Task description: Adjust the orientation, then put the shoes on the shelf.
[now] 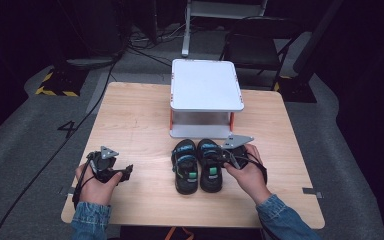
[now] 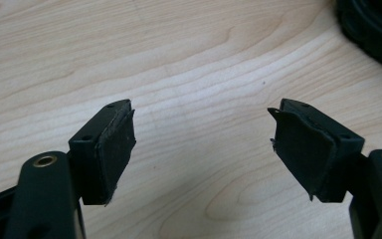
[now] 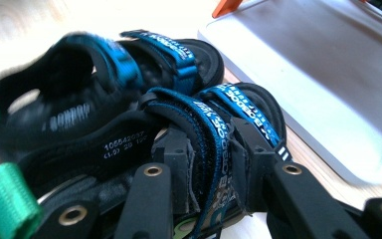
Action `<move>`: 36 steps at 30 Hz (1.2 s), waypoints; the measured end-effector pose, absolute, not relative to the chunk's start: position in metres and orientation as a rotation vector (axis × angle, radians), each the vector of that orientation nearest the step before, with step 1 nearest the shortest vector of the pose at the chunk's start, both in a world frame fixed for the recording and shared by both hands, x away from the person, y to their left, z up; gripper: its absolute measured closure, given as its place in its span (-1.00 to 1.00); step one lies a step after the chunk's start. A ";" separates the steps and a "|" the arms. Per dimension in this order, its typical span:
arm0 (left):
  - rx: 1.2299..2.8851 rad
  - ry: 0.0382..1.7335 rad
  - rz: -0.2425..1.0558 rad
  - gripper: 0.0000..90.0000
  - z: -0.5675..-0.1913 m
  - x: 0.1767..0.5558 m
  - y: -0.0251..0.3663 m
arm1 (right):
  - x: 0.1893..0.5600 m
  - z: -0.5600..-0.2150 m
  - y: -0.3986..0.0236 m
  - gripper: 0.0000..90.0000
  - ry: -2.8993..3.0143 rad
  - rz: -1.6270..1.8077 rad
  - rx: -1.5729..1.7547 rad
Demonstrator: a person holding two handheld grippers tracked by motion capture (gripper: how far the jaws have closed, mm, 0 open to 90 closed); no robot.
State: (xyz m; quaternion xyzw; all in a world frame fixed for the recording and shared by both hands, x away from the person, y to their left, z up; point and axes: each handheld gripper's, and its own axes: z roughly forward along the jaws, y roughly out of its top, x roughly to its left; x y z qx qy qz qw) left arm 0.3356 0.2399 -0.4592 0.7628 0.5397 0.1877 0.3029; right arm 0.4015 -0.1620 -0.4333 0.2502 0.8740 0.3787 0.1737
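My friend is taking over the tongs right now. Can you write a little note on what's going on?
Left tongs: open, holding nothing, low over the bare table.
Right tongs: shut on the blue strap of the right sandal.
Left sandal sits beside it; both stand in front of the white stand.
Done: strap gripped. Left: probably lifting the sandals onto the stand, one at a time.
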 end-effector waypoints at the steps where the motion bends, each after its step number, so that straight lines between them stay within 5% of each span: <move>1: 2.022 1.433 0.497 -0.45 -0.460 0.334 0.241 | 0.402 -0.435 -0.160 0.59 2.463 1.076 0.703; 10: 2.026 1.426 0.491 -0.45 -0.459 0.337 0.239 | 0.407 -0.444 -0.161 0.50 2.506 1.082 0.688; 14: 2.032 1.407 0.482 -0.45 -0.458 0.343 0.235 | 0.408 -0.448 -0.167 -0.01 2.517 1.125 0.789; 18: 2.025 1.396 0.480 -0.45 -0.456 0.350 0.234 | 0.402 -0.440 -0.176 -0.25 2.494 1.180 0.808; 28: 2.029 1.356 0.460 -0.46 -0.455 0.365 0.221 | 0.373 -0.408 -0.189 0.13 2.467 1.429 0.874; 33: 2.022 1.336 0.460 -0.46 -0.451 0.370 0.217 | 0.367 -0.408 -0.187 0.08 2.443 1.430 0.997; 36: 2.018 1.330 0.459 -0.46 -0.450 0.372 0.217 | 0.365 -0.409 -0.181 -0.15 2.438 1.399 1.030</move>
